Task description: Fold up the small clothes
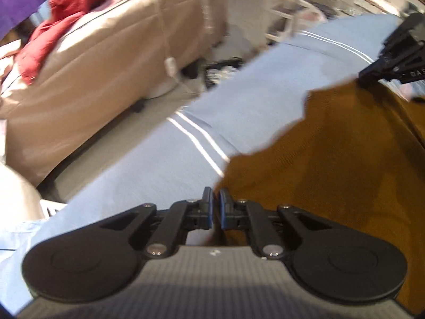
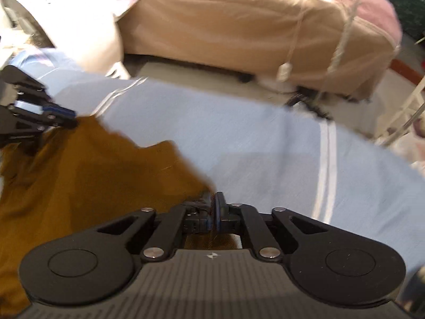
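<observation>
mustard-brown garment lies flat on a light blue sheet with white stripes, filling the right side of the left wrist view. left gripper has its jaws clenched on the garment's near-left corner. right gripper sits at the far right edge, on the cloth's other corner. tan bed with red clothes far left.

right wrist view: garment on the left, right gripper jaws pinching its edge, fabric bunched between them. left gripper far left, at the garment's far corner. frames blurred.
</observation>
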A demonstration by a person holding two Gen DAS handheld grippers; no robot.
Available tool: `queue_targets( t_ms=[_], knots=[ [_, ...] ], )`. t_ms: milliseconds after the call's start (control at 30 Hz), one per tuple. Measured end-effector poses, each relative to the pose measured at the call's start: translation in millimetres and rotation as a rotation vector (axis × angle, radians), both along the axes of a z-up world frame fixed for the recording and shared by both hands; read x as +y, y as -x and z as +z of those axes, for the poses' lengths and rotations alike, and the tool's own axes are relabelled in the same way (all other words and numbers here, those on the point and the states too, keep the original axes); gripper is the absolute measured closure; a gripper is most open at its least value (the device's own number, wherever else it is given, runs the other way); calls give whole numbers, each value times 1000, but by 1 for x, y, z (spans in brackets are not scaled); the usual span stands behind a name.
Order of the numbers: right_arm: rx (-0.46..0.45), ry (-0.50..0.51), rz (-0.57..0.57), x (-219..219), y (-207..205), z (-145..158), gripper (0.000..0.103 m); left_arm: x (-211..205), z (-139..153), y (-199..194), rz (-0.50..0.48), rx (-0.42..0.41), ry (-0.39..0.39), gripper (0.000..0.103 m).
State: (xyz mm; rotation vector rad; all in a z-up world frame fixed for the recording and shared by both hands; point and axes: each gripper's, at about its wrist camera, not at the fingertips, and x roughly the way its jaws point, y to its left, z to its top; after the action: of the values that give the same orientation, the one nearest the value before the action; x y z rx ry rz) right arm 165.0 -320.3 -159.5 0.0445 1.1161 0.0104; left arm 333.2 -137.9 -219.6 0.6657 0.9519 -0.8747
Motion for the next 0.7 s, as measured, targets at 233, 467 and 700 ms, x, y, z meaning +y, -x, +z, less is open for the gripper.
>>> queue_targets(
  t_ms=[233, 467, 700],
  knots=[
    [-129, -9, -73, -14, 18, 22, 55, 4, 17, -2, 97, -78, 38, 68],
    [-149, -100, -209, -2, 130, 51, 21, 44, 64, 109, 44, -35, 188, 11],
    [-8, -18, -455, 35, 259, 26, 29, 60, 30, 246, 76, 95, 131, 9]
  ],
)
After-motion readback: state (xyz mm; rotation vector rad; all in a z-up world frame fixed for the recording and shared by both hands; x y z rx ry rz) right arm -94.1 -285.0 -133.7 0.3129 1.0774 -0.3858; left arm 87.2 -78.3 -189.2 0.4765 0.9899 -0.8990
